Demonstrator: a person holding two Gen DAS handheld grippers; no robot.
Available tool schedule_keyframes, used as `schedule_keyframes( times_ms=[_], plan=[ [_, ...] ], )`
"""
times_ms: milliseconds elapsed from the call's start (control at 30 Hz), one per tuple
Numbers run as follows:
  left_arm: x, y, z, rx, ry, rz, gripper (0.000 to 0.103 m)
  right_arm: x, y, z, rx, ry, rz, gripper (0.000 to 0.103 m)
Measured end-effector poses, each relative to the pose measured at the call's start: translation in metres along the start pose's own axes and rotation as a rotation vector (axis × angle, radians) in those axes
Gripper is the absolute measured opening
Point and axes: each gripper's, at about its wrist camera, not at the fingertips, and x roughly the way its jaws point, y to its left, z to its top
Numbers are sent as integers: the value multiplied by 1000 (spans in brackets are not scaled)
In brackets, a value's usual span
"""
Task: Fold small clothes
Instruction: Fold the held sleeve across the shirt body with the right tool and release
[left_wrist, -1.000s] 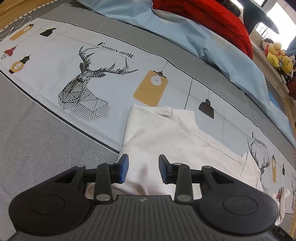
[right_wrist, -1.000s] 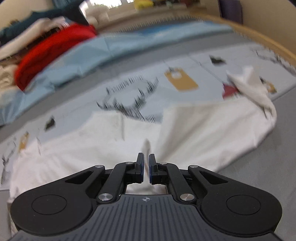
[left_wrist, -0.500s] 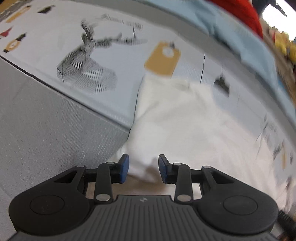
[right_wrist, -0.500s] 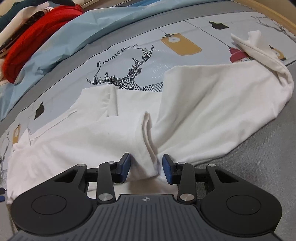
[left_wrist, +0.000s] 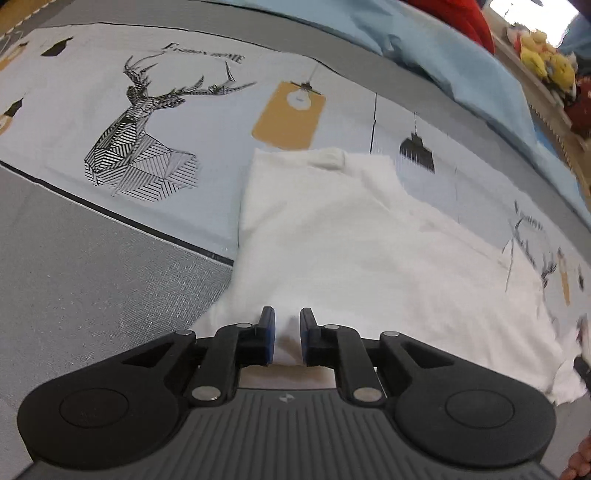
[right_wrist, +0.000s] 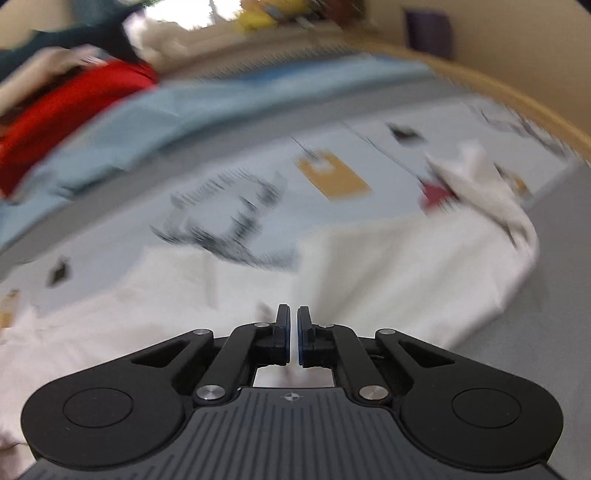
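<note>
Here, white garment (left_wrist: 332, 236) hem, left hand-held gripper (left_wrist: 283, 334) closing

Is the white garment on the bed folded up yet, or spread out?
Mostly spread, not yet folded into a bundle: the white garment lies flat across the printed bedsheet, with one end bunched up at the far right.

A bed (left_wrist: 92, 280) with a grey cover and a deer picture. A white shirt (left_wrist: 351, 236) lies just beside the deer. Blue cloth (left_wrist: 461, 62) lies behind it.

both grippers' jaws are closing on the white garment (left_wrist: 332, 236) (right nearly shut).
</note>
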Motion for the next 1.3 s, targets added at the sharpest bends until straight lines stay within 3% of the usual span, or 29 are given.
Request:
schedule_keyframes(
  times_ms=[33, 100, 167, 267, 433, 633, 800, 1000, 1067, 1200, 1300],
  plan=[
    [4, 0, -1, -4, 19, 6, 15, -1, 3, -1, -9, 3, 46, 6],
    [12, 3, -4, -22, 57, 9, 15, 13, 1, -5, 40, 113, 123, 8],
    [12, 3, -4, -33, 57, 6, 15, 36, -8, -17, 88, 280, 84, 5],
    [2, -1, 1, -28, 23, -4, 23, 31, -14, -12, 123, 246, 87, 7],
    [-9, -18, 2, -1, -7, -32, 27, 4, -22, 9, 82, 79, 70, 8],
    [-9, -35, -1, 2, -8, -46, 27, -5, -65, 29, 92, -3, -1, 7],
    [-8, -46, -4, 27, -3, -56, 27, -10, -122, 58, 75, -125, -138, 7],
    [-6, -47, -5, 40, 2, -43, 27, 21, -190, 74, 114, -137, -238, 13],
    [-6, -45, -5, 37, 2, -38, 27, 33, -205, 74, 132, -118, -228, 27],
    [-6, -44, -5, 40, 6, -31, 30, 51, -202, 70, 57, -73, -182, 28],
    [-6, -45, -5, 44, 9, -32, 30, 63, -189, 67, -41, -46, -213, 28]
  ],
)
